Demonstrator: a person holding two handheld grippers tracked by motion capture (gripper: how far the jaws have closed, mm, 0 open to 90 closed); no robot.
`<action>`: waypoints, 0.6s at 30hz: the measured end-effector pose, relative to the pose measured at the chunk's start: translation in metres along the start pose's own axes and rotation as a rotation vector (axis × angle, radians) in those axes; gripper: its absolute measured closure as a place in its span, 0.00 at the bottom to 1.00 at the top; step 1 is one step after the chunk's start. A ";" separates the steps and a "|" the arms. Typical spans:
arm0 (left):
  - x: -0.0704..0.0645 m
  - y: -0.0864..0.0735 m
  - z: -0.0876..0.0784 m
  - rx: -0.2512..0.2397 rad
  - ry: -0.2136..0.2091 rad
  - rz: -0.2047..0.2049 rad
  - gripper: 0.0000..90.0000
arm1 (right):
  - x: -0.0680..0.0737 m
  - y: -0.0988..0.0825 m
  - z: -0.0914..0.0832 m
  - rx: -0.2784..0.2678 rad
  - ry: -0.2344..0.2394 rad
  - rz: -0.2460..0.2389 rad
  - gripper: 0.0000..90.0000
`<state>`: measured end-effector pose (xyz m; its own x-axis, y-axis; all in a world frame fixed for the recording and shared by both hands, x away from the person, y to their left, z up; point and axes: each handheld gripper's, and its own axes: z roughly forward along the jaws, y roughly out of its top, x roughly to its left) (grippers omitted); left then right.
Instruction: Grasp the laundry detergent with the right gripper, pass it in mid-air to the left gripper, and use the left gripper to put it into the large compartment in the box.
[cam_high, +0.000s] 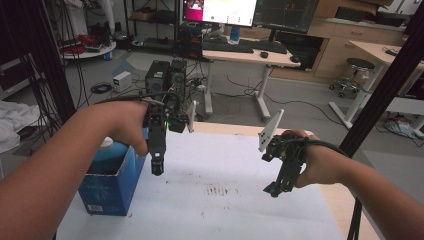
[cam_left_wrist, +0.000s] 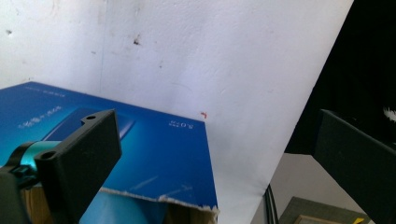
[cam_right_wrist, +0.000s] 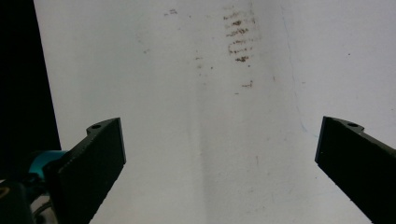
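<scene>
A blue cardboard box (cam_high: 111, 180) stands at the left edge of the white table sheet (cam_high: 215, 165), with a blue bottle with a white cap (cam_high: 106, 150) inside it. My left gripper (cam_high: 158, 167) hangs just right of the box, pointing down, open and holding nothing. In the left gripper view the box (cam_left_wrist: 154, 154) lies under the jaws, its torn top edge near the bottom; my left gripper (cam_left_wrist: 219, 154) is open. My right gripper (cam_high: 272, 190) hovers above the sheet at the right, also open. The right gripper view has its jaws wide apart over the bare sheet (cam_right_wrist: 210, 140); my right gripper (cam_right_wrist: 219, 149) is empty.
Brown smudge marks (cam_high: 220, 190) stain the middle of the sheet; the same smudges (cam_right_wrist: 238, 37) appear in the right gripper view. Black frame posts (cam_high: 385, 85) rise at the right. Beyond the table are computer towers (cam_high: 165, 75), a desk with monitors (cam_high: 250, 50) and a stool (cam_high: 357, 70).
</scene>
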<state>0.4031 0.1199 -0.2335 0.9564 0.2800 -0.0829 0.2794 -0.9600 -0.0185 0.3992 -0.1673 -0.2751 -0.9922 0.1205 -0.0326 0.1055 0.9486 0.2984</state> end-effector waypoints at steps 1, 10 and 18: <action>0.000 0.002 0.001 -0.001 0.003 0.011 0.02 | -0.001 0.000 0.000 0.007 -0.003 -0.007 0.01; 0.001 0.012 0.005 -0.012 0.008 0.045 0.02 | -0.010 0.004 -0.002 0.034 -0.009 -0.028 0.01; 0.002 0.023 0.015 0.004 0.006 0.087 0.02 | -0.015 0.001 0.006 0.075 -0.003 -0.036 0.01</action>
<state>0.4104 0.0979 -0.2494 0.9776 0.1952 -0.0784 0.1946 -0.9808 -0.0157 0.4149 -0.1666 -0.2798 -0.9952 0.0868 -0.0451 0.0746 0.9717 0.2243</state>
